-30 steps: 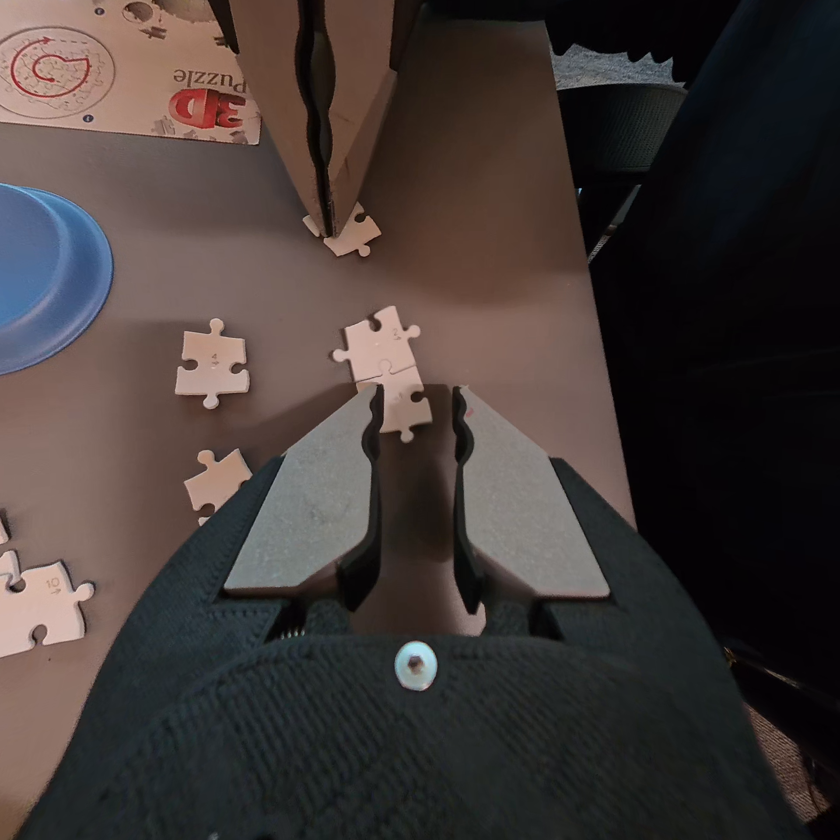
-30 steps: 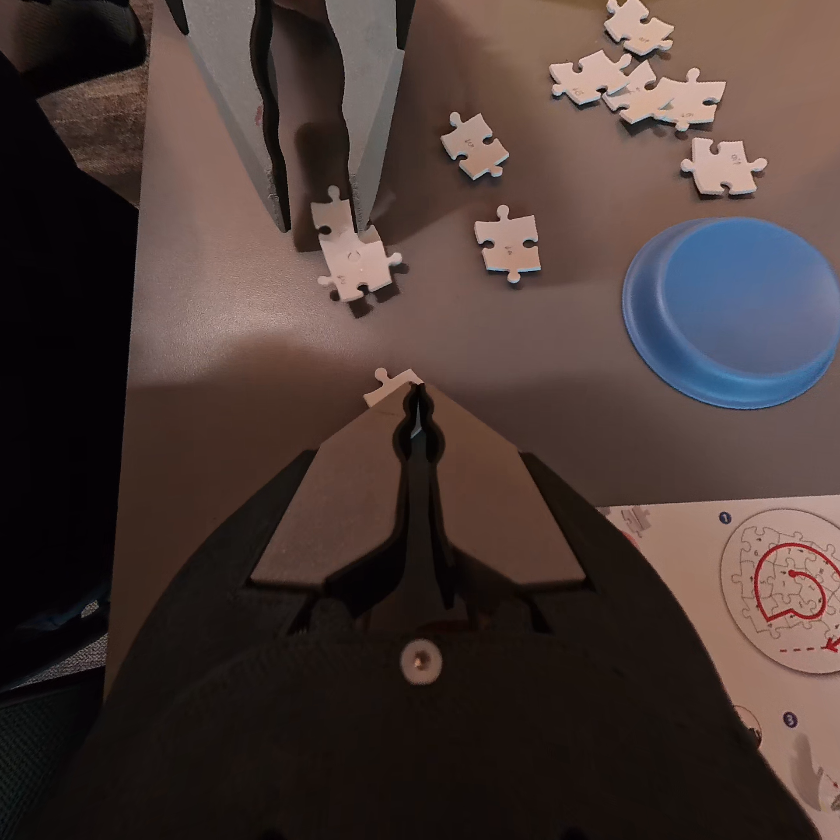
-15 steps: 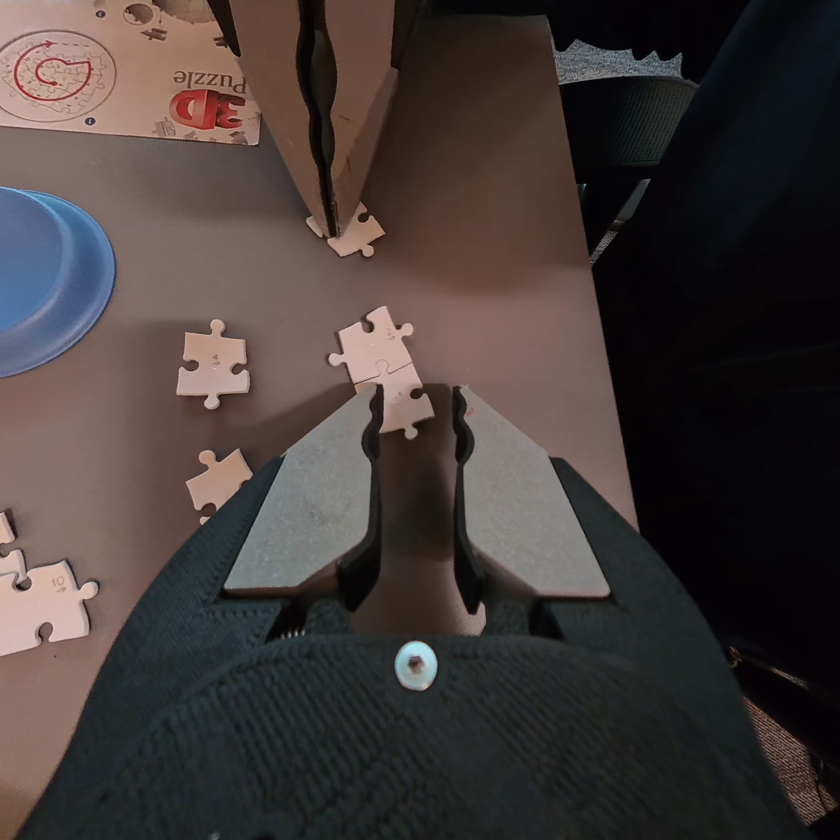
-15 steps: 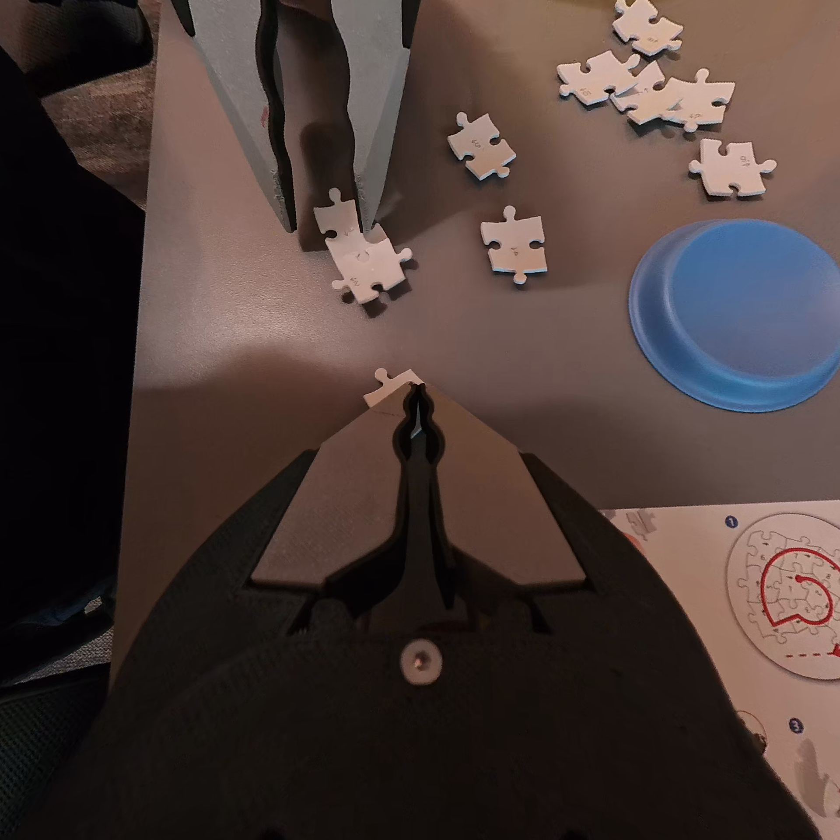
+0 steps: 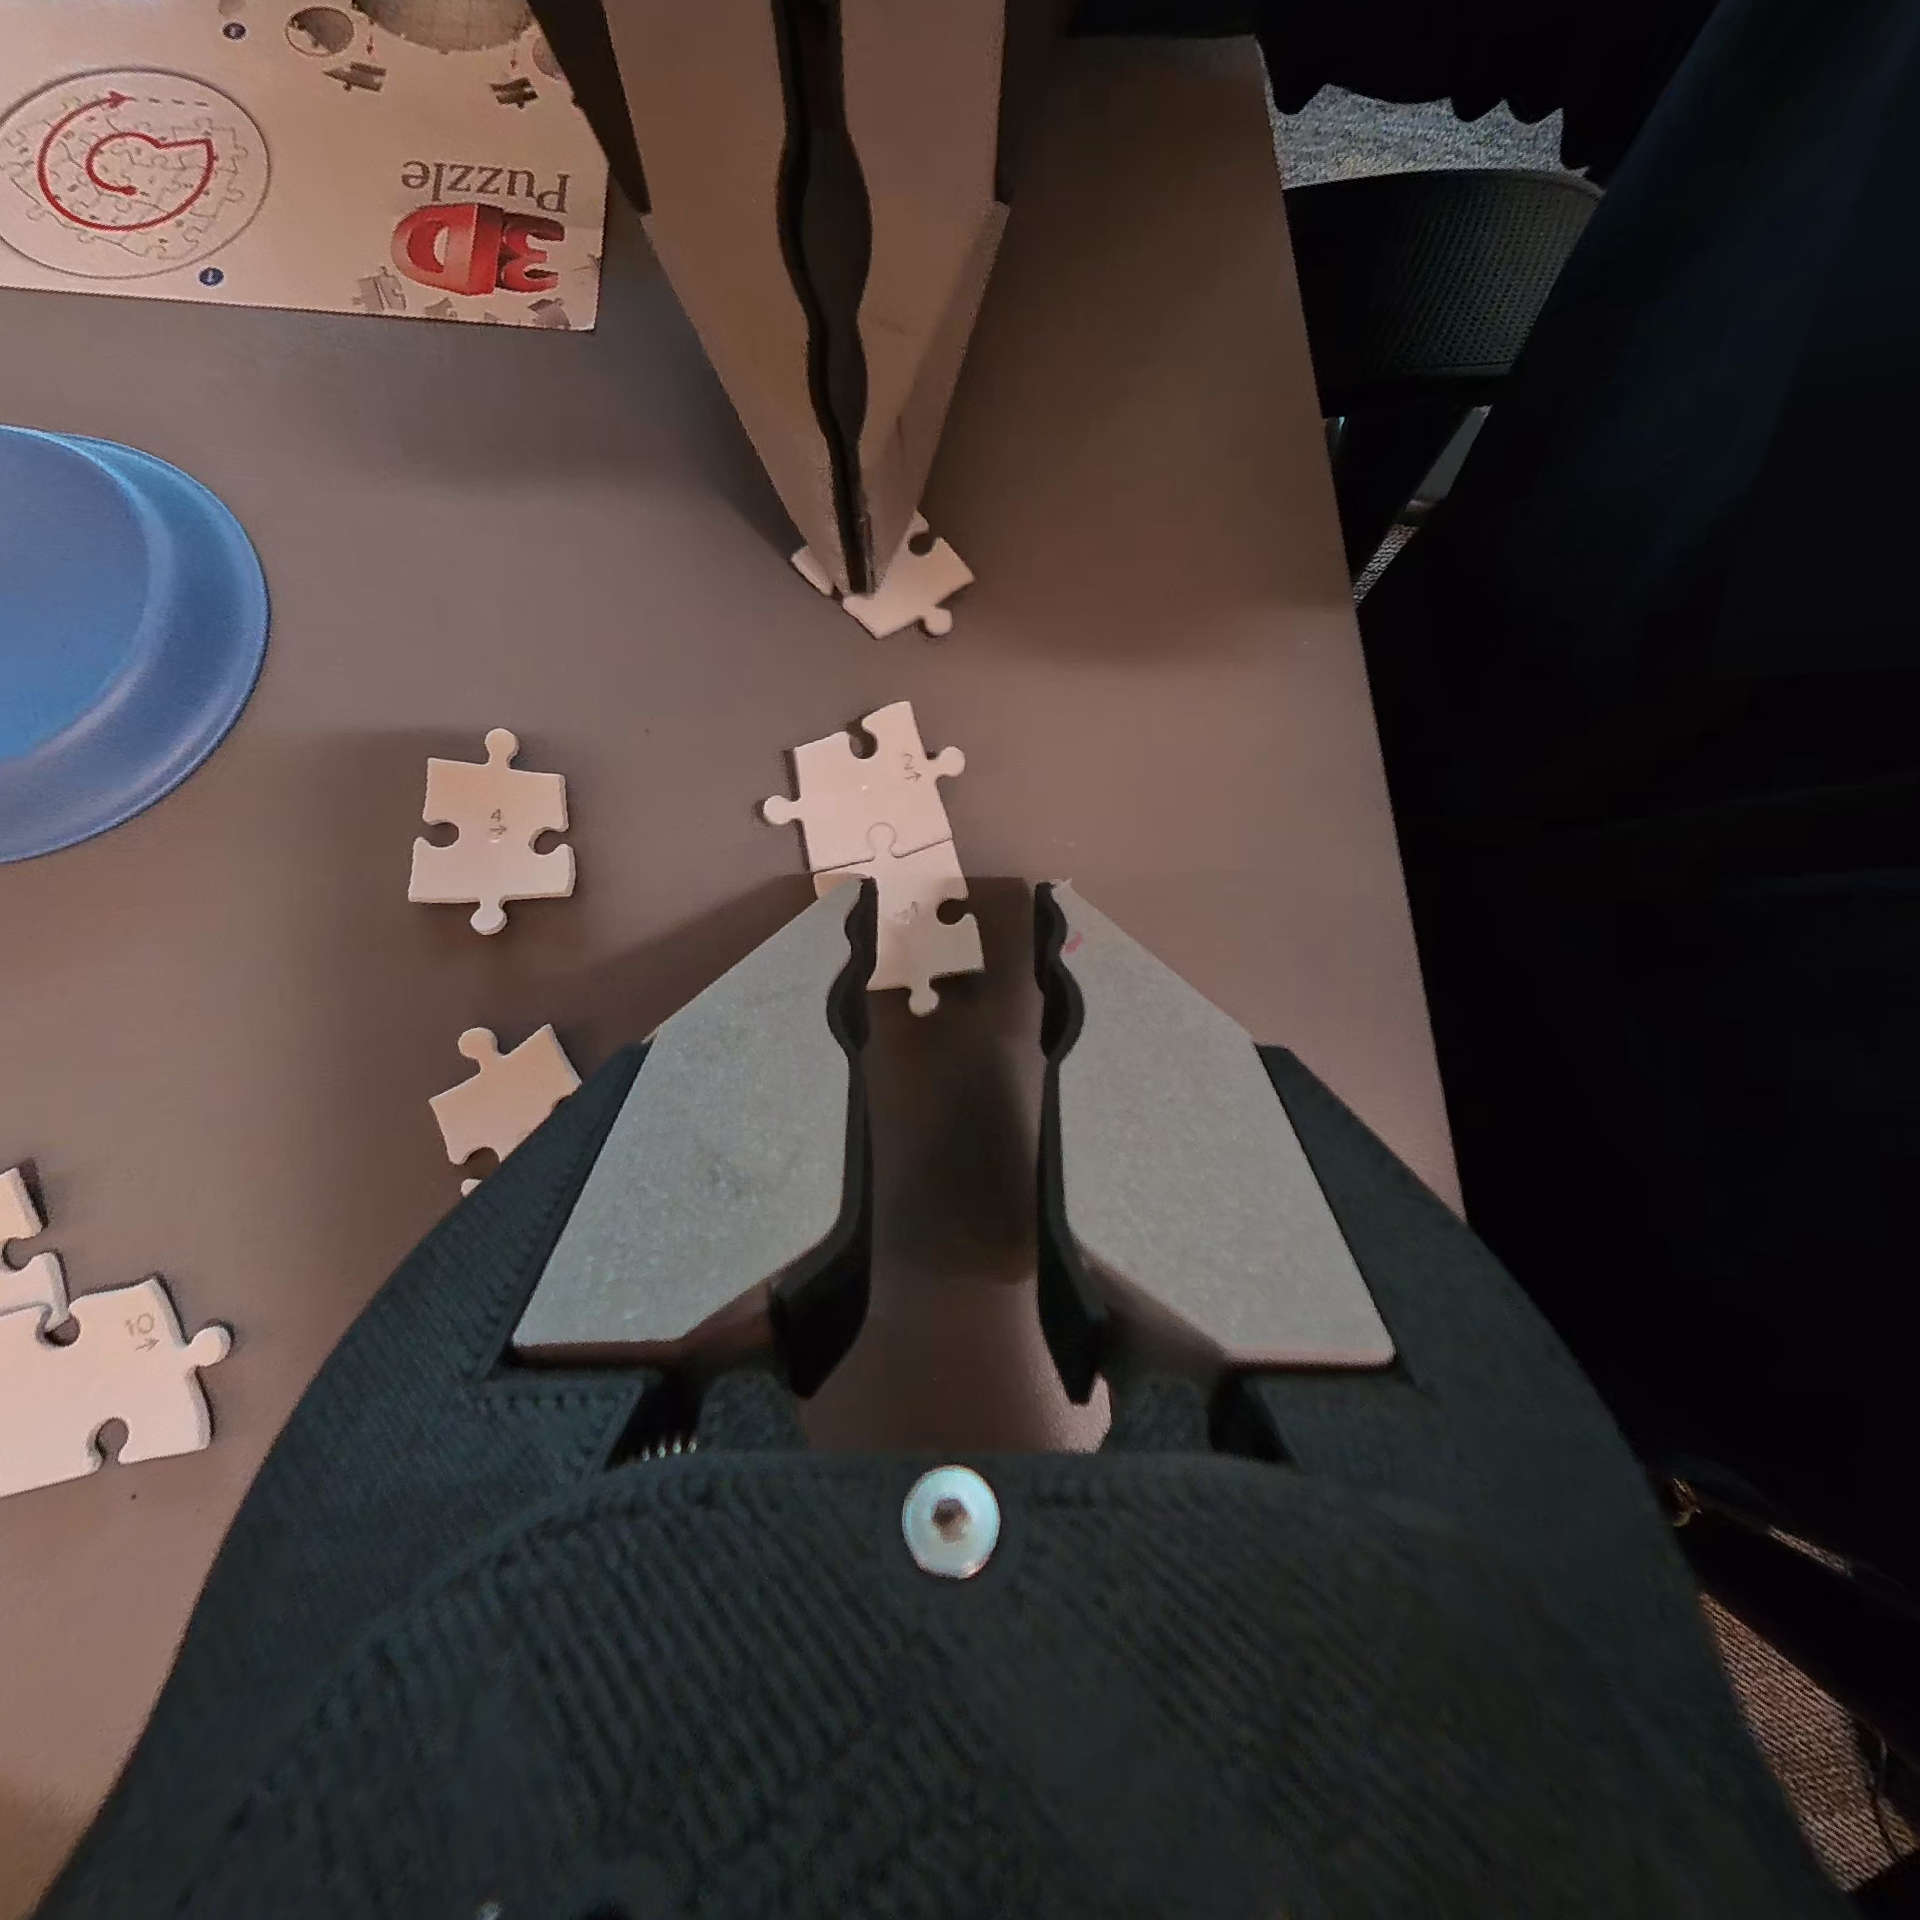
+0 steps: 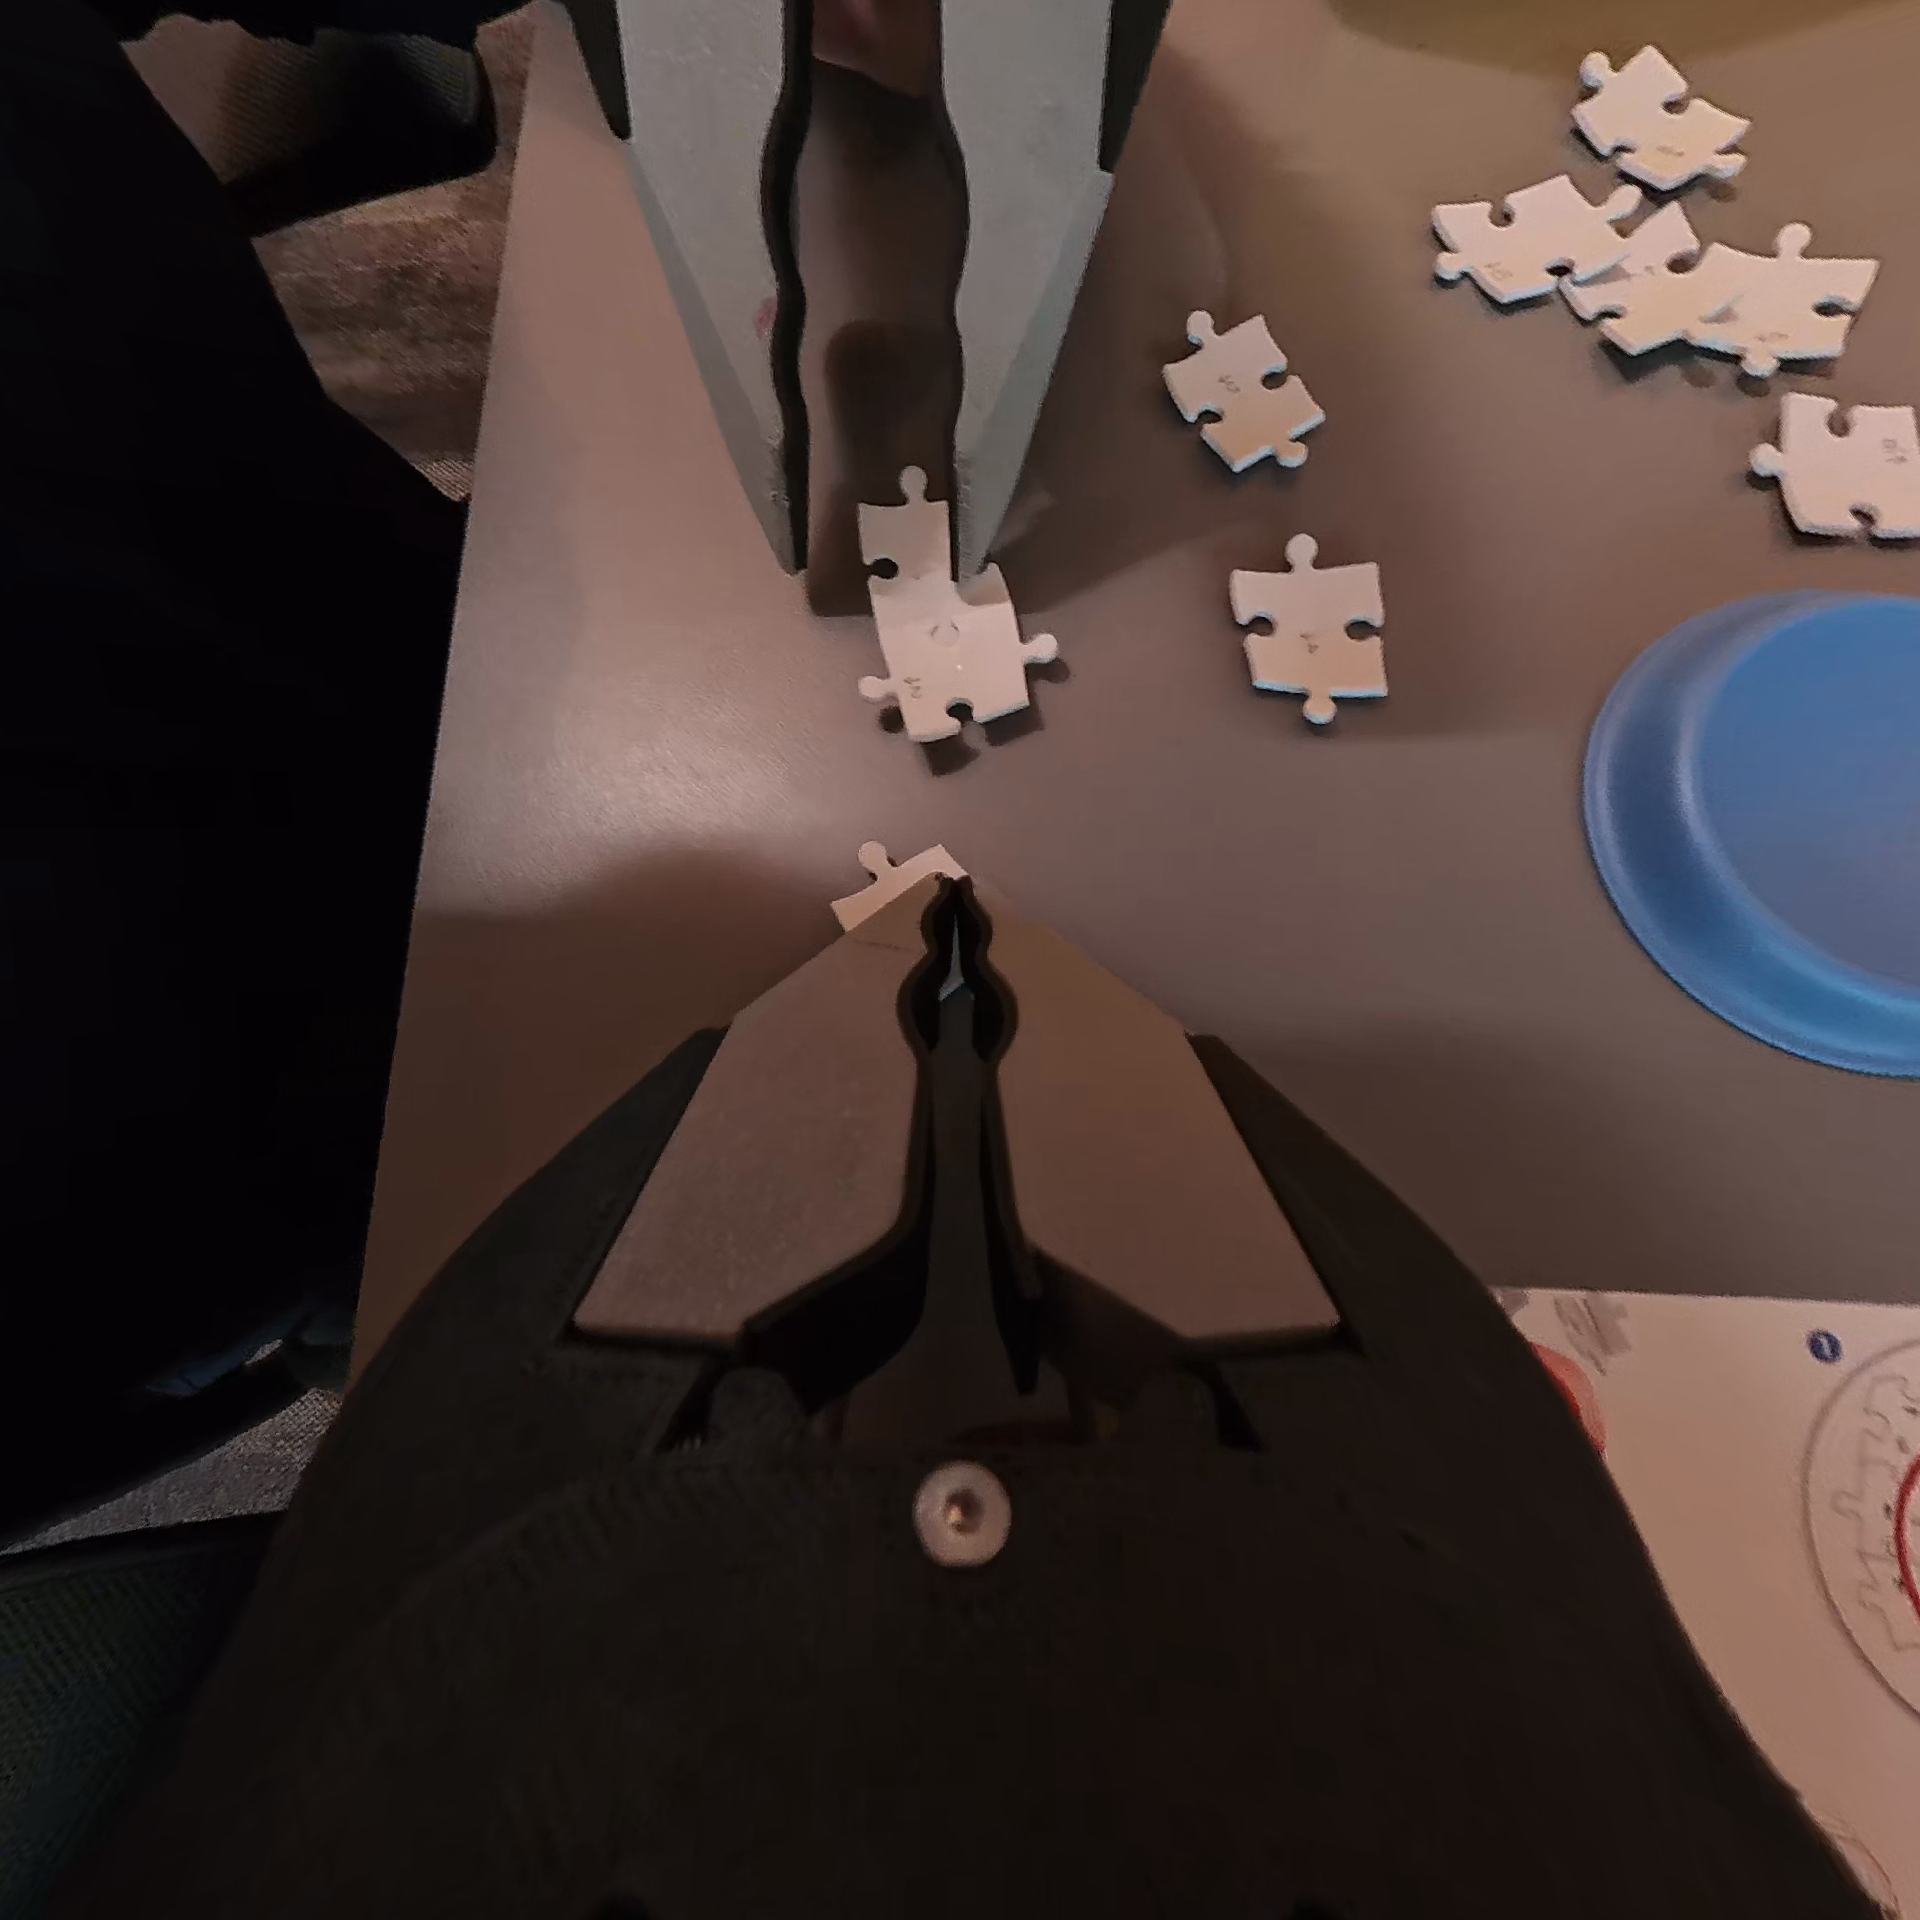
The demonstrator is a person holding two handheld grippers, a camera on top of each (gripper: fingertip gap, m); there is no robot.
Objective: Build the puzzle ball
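Note:
Two joined white puzzle pieces (image 5: 878, 821) lie flat on the brown table near its right edge. My left gripper (image 5: 951, 899) is open, and the nearer piece of the pair lies between its fingertips, close against one finger. My right gripper (image 6: 951, 883) is shut on a single white puzzle piece (image 6: 894, 883) held low over the table, a short way from the pair (image 6: 951, 649). In the left wrist view the right gripper (image 5: 857, 571) and its piece (image 5: 904, 592) face me. In the right wrist view the left gripper (image 6: 883, 556) straddles the pair.
An upturned blue bowl (image 5: 104, 644) and a printed instruction sheet (image 5: 291, 156) sit to the left. Loose white pieces (image 5: 494, 821) (image 5: 509, 1091) lie nearby, and several more are in a heap (image 6: 1662, 260). The table edge (image 5: 1361, 675) is close, with a dark chair beyond. There is about 7 cm between the tips of the two grippers. Both grippers' tips are roughly 15 cm from the upturned blue bowl (image 5: 104, 644).
My right gripper has moved closer to the joined pair with its piece. The left gripper stays open around the pair, which has barely shifted.

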